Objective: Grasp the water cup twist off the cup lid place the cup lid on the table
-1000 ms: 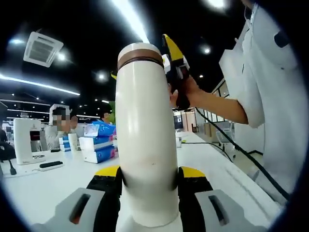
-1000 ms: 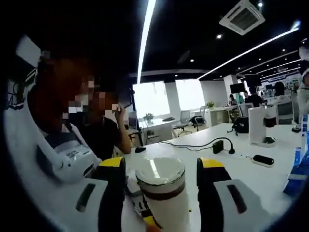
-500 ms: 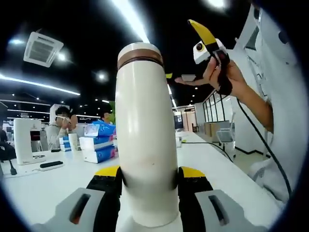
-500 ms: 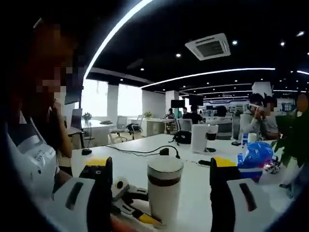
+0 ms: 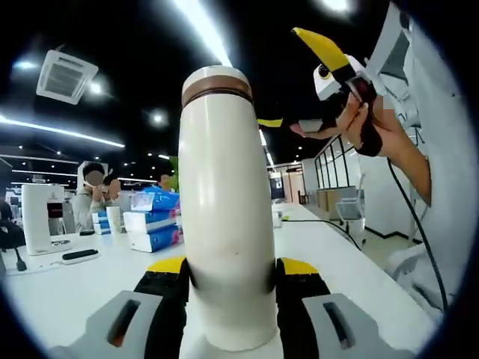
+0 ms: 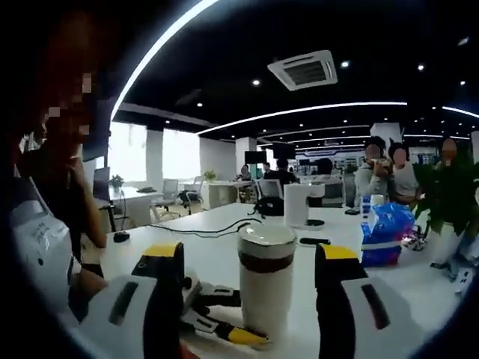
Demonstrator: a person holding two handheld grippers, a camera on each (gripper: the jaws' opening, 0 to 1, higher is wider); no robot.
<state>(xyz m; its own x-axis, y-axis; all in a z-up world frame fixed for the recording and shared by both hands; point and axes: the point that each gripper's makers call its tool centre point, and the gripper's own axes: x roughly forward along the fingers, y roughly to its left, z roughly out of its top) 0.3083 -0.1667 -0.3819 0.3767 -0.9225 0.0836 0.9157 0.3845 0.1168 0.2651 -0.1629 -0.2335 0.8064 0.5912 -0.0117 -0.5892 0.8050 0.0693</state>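
Observation:
The water cup (image 5: 224, 217) is a tall white cylinder, its lid (image 5: 217, 78) sitting on top above a brown band. My left gripper (image 5: 228, 278) is shut on the cup's lower body and holds it upright. A hand holds my right gripper (image 5: 296, 82) up and to the right of the lid, apart from it, with yellow-tipped jaws spread. In the right gripper view, the cup (image 6: 266, 288) and its lid (image 6: 267, 235) stand a little way ahead between the open jaws of my right gripper (image 6: 251, 254). The left gripper (image 6: 217, 321) shows at the cup's base.
The white table (image 5: 67, 284) carries blue tissue packs (image 5: 153, 217), a white appliance (image 5: 41, 217) and a black device (image 5: 78, 256). A cable (image 6: 217, 228), a blue pack (image 6: 385, 232) and a plant (image 6: 449, 194) lie beyond the cup. People stand in the background.
The right gripper has drawn up and away from the lid, where it stood close a second ago. The cup and left gripper have not moved.

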